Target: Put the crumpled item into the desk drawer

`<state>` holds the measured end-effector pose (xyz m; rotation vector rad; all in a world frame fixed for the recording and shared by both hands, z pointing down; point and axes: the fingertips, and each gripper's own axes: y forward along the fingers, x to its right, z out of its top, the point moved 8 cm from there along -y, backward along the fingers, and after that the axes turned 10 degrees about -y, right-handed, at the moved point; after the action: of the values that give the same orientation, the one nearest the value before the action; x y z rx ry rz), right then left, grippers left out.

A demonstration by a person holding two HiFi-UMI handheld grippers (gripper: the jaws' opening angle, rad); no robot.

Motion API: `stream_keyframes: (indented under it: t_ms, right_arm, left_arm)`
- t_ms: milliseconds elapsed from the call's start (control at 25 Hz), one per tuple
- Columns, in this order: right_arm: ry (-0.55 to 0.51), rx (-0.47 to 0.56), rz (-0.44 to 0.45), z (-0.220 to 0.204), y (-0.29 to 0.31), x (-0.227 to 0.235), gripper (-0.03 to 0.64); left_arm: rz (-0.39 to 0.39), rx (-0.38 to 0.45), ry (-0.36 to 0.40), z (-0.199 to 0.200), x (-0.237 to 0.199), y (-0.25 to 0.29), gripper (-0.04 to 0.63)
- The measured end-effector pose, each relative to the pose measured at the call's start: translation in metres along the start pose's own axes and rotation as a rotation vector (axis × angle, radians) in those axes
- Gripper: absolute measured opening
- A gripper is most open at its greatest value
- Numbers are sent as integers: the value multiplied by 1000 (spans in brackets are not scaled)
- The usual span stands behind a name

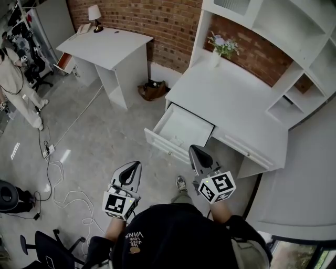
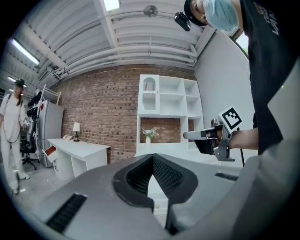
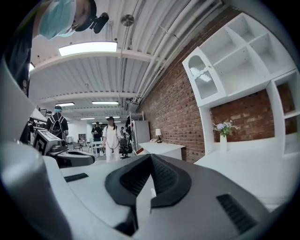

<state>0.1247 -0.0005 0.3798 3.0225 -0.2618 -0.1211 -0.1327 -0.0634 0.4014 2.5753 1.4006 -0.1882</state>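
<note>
- Standing against the brick wall (image 1: 173, 26), a white table (image 1: 231, 105) carries a tall white hutch (image 1: 278, 31) of open shelves.
- A second white table (image 1: 113, 44) stands well apart at the upper left, by the same wall.
- The first table's drawer (image 1: 160, 123) is pulled out over the grey floor (image 1: 105, 136), and its inside looks pale.
- The crumpled item cannot be made out in any view, in the drawer or elsewhere.
- A person in white clothes (image 1: 18, 86) stands far off at the left edge.
- A black office chair (image 1: 47, 249) sits at the lower left.
- White cables (image 1: 58, 173) trail across the floor near it.
- A brown bag (image 1: 153, 90) lies on the floor between the two tables, by the wall.
- The left tool (image 1: 134, 168) has its jaws together on nothing and hangs over open floor, short of the drawer.
- The right tool (image 1: 195, 152) is likewise closed and empty, its tip just before the drawer's front.
- A vase of flowers (image 1: 220, 50) stands at the back of the first table.
- A small lamp (image 1: 95, 14) stands on the second table.
</note>
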Motion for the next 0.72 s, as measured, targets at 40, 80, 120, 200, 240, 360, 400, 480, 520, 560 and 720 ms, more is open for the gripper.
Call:
stream_keyframes:
  t_ms: [40,80,120,200,240,360,400,480,520,560,720]
  right_arm:
    - [-1,2,-1,0,-3,-5,2]
    - [-2,3,-1,1,-7,-10,2]
    - [-1,4,-1,1,-10,-15,2]
    - [0,5,0,2,-16,-25,2]
    - [0,4,0,2,-19,-30,2]
    - [1,8,0,2,-25,-42,2]
    - [3,9,-1,2,-27,-45,2]
    - [5,9,-3,1,-32,-51,2]
    - [5,10,-4,1,-34,-54,2]
    - [5,10,-6,1,-36,-57,2]
    - [6,5,-11,0,-43,-62,2]
  left_arm:
    - [-2,2,2,0,0,-4,6]
    - [-4,3,5,0,0,-9,6]
    - [-5,3,10,0,0,-13,6]
    - [-9,3,21,1,0,-22,6]
    - [-9,2,22,1,1,-27,6]
    - [-5,-3,21,-1,1,-38,6]
    - [-4,-5,20,-2,2,-41,6]
    - [-3,-9,18,-5,2,-47,6]
    - [-2,-9,18,-5,2,-50,6]
    - [-1,-8,19,-6,3,-53,6]
    - [3,-4,19,-6,6,-60,6]
